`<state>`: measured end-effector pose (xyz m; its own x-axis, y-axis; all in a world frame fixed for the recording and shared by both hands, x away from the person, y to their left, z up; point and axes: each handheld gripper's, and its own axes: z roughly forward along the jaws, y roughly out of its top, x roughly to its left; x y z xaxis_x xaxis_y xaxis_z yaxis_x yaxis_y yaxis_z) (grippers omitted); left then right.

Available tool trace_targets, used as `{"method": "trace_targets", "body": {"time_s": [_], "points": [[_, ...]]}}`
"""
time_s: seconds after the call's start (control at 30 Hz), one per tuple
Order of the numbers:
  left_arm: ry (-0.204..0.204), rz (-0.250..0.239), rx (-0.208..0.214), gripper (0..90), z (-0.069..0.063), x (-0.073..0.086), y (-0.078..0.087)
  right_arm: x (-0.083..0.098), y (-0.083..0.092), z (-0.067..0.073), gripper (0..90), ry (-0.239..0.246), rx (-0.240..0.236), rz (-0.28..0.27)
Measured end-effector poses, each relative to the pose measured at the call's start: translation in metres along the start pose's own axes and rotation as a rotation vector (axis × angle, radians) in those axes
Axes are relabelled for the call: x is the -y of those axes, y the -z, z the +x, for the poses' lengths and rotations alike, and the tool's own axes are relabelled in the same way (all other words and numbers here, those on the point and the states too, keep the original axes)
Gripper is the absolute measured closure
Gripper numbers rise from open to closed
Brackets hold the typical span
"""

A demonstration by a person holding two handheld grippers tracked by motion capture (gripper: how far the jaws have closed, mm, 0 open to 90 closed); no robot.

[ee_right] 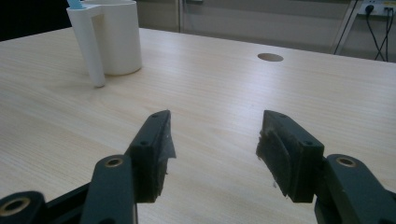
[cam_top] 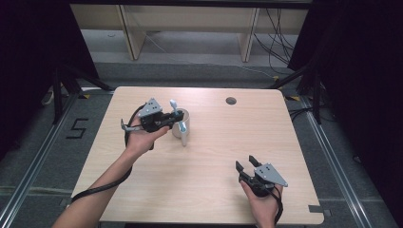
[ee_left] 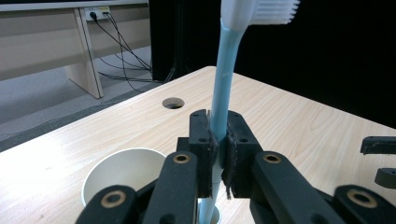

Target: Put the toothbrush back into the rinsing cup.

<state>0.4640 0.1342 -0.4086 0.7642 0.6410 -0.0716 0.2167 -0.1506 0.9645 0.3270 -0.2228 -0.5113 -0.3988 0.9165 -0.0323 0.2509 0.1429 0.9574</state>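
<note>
High view floor mark "5" (cam_top: pixel 77 128), left tongs (ee_left: pixel 218 140) grasping toothbrush (ee_left: pixel 224 88) over cup (ee_left: pixel 122 173), right tongs (ee_right: pixel 212 140) released.

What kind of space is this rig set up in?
Probably a lab or data-recording room, not a home. A bare wooden table with a cable hole stands between black curtains; floor rails, loose cables and a wall socket surround it.

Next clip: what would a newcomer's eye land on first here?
The left claw, near the table's far left, is clamped on a pale blue toothbrush standing upright, bristles on top, over a white cup with a tube-like side holder. The right claw hovers open at the near right edge of the wooden table.
</note>
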Motion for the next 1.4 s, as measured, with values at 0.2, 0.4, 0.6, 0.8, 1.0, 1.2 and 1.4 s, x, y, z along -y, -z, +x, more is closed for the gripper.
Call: {"method": "trace_targets", "body": {"time_s": [0.2,0.4,0.6,0.8,1.0,1.2,1.4], "points": [[0.011,0.011,0.000,76.7,0.002,0.006,-0.002,0.000,0.000,0.000,44.3,0.001,-0.001,-0.002],[-0.027,0.010,-0.011,51.7,-0.001,0.010,-0.002,0.000,0.000,0.000,44.2,-0.001,-0.003,0.000],[-0.048,0.026,-0.014,35.6,-0.005,0.011,0.003,0.001,0.000,0.002,44.1,-0.025,-0.018,0.018],[-0.075,0.034,-0.022,29.7,-0.008,0.012,0.009,0.000,0.000,0.002,44.0,-0.026,-0.013,0.012],[-0.100,0.036,-0.029,28.6,-0.009,0.015,0.015,0.000,0.000,0.000,43.9,-0.008,-0.006,0.005],[-0.098,0.045,-0.032,28.0,-0.010,0.021,0.023,0.000,0.000,0.000,43.7,-0.009,-0.006,0.006],[-0.099,0.054,-0.031,27.8,-0.012,0.027,0.032,0.001,-0.001,0.002,43.3,-0.029,-0.020,0.005]]}}
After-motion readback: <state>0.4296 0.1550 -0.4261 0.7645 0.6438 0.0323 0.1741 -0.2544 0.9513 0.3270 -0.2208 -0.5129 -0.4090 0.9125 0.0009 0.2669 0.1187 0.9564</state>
